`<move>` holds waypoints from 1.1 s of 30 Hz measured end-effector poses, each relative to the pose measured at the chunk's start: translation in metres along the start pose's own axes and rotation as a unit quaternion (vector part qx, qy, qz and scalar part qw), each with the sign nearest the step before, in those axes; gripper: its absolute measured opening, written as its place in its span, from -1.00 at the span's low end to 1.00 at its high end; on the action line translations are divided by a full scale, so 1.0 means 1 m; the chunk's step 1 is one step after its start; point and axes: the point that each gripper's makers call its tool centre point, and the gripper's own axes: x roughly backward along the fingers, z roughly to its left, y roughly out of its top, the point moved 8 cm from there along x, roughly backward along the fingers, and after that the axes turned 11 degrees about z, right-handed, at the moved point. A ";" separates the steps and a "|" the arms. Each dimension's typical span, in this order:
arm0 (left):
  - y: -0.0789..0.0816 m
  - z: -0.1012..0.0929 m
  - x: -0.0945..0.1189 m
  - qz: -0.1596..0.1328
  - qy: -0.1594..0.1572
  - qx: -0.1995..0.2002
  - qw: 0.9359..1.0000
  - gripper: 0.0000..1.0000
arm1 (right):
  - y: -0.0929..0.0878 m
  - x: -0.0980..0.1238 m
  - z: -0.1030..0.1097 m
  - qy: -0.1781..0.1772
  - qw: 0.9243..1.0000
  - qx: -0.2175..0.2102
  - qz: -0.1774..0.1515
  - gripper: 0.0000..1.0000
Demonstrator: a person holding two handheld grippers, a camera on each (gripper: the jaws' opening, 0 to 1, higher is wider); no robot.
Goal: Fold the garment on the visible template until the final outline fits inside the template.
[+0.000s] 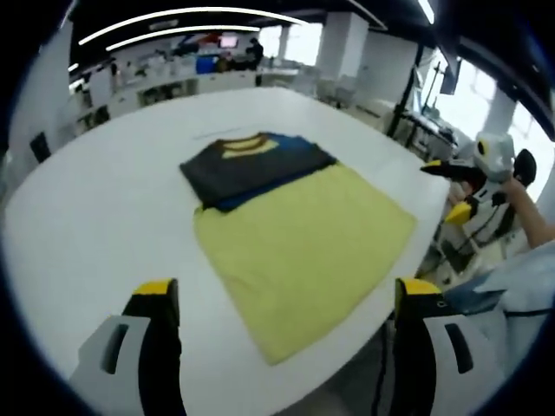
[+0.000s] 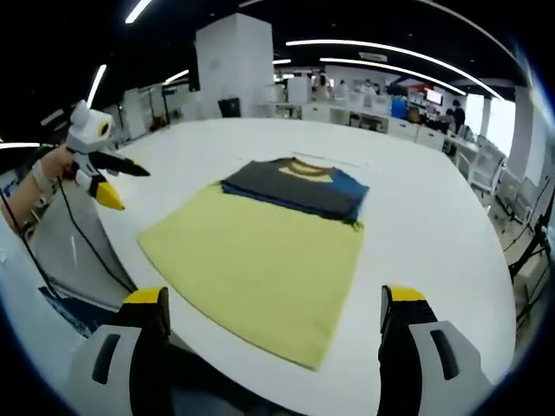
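A garment lies flat on the white table (image 1: pixel 95 208). Its yellow part (image 1: pixel 303 243) spreads toward the table's near edge, and a dark grey and blue part with a yellow collar (image 1: pixel 251 165) is folded over its far end. A faint thin line (image 1: pixel 217 134) marks the table just past the collar. My left gripper (image 1: pixel 286 295) hovers open over the yellow hem, holding nothing. In the right gripper view the yellow part (image 2: pixel 260 251) and dark part (image 2: pixel 295 186) lie ahead of my open, empty right gripper (image 2: pixel 276 299). Each gripper also appears from the other's camera: the right gripper (image 1: pixel 442 191) and the left gripper (image 2: pixel 130 188), both off the table's edge.
The table edge (image 2: pixel 113 260) curves close under the yellow hem. A person's hand (image 2: pixel 52 165) and sleeve (image 1: pixel 529 286) show beside it. Office desks and chairs (image 1: pixel 173 78) stand far behind, with a pillar (image 2: pixel 230 61) and cables (image 2: pixel 82 234).
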 end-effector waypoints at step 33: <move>-0.045 -0.008 -0.028 0.057 -0.055 0.083 0.993 0.99 | -0.041 -0.018 -0.008 0.007 0.997 -0.066 0.038 1.00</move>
